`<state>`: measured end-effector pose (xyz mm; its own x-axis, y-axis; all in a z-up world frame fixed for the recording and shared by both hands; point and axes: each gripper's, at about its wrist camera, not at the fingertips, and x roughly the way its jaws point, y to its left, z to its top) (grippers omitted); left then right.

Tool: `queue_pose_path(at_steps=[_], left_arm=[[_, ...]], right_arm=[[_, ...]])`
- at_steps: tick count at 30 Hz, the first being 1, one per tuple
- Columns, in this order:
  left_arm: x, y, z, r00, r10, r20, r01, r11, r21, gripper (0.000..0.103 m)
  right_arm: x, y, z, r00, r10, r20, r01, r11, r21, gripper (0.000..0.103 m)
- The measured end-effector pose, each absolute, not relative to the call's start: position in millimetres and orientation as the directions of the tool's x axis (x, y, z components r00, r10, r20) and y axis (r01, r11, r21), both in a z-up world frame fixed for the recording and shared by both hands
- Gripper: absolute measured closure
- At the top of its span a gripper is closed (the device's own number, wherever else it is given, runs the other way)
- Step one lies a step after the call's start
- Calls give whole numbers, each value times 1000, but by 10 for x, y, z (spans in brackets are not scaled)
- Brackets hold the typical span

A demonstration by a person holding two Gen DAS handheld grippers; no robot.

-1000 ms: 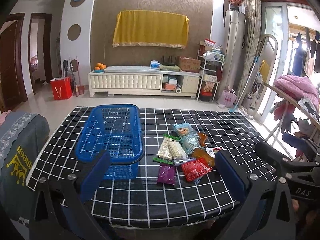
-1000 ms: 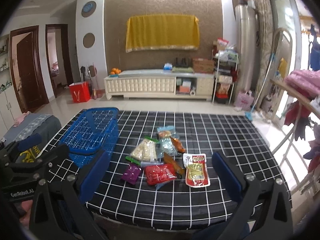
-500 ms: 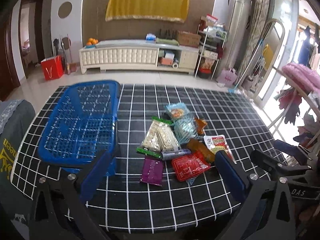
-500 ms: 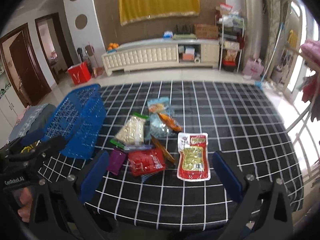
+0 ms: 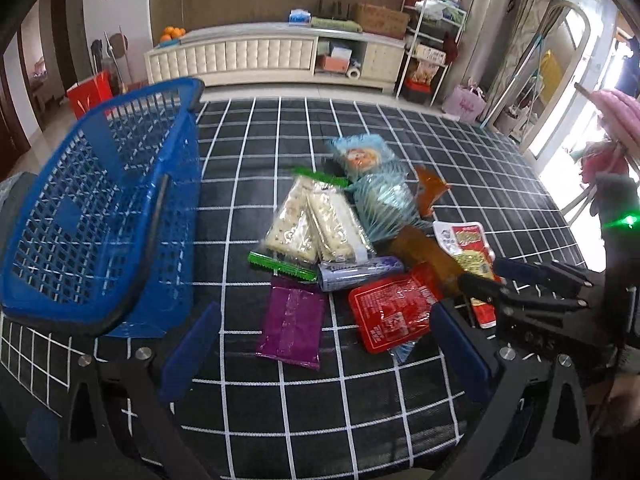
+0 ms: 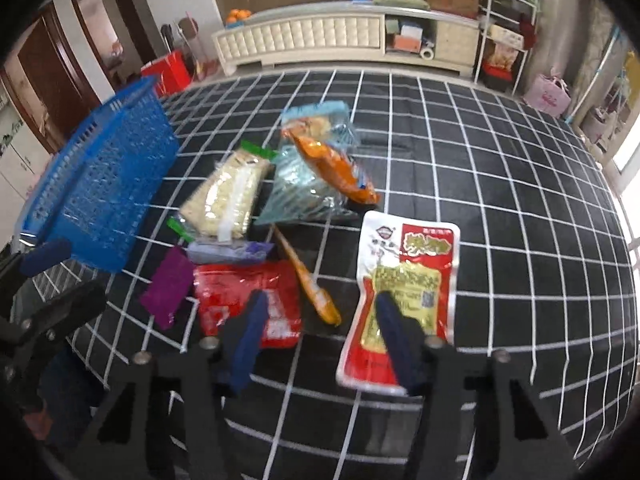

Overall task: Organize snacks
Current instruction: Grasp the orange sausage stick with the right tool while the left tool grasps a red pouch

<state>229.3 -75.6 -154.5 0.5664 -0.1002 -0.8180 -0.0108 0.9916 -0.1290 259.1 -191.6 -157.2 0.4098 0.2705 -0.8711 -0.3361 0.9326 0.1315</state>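
Reading labels: the red-and-white pouch (image 6: 404, 292) carries yellow characters on a red panel and a round maker's mark on its white top, both too blurred to read; the flat red packet (image 6: 248, 300) has white print I cannot make out.
Snack pile: sits mid-counter, at 3 o'clock of the blue basket (image 5: 100, 220) in the left view.
Cracker packs: two clear packs with green ends (image 5: 310, 224) lie side by side at the pile's 9 o'clock edge.
Purple packet (image 5: 292, 326): lies at 6 o'clock of the cracker packs, nearest the left tongs.
Lilac wrapper (image 5: 358, 272): a small pack wedged between the crackers and the red packet.
Orange packs: one (image 6: 332, 172) rests on the clear blue-tinted bags (image 6: 308, 188) at the pile's 12 o'clock end; a slim one (image 6: 308, 280) lies between the red packet and the pouch.
Basket contents: nothing can be seen inside through the mesh; it is tilted up on one side.
Counter (image 6: 500, 200): covered by a black cloth with a white grid.
Left tongs (image 5: 324, 356): blue pads wide apart, holding nothing, over the near counter edge, at 6 o'clock of the purple packet.
Right tongs (image 6: 320, 332): pads apart but narrower, one over the red packet and one over the pouch's lower half; gripping nothing.
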Motion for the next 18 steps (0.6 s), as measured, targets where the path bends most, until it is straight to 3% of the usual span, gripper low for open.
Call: queue_pose_path(at_steps=[5, 10, 18], left_arm=[[2388, -743, -1676, 540, -109, -834, -9, 991, -136, 0], [2394, -748, -1729, 529, -117, -840, 5, 991, -135, 0], [2332, -753, -1734, 513, -161, -843, 26, 985, -173, 0]], right_arm=[[2789, -1834, -1792, 348, 250, -904, -359, 926, 118, 81], [2833, -1757, -1900, 319, 291, -902, -393, 907, 153, 89], [2834, -1820, -1950, 321, 350, -880, -368, 902, 225, 90]])
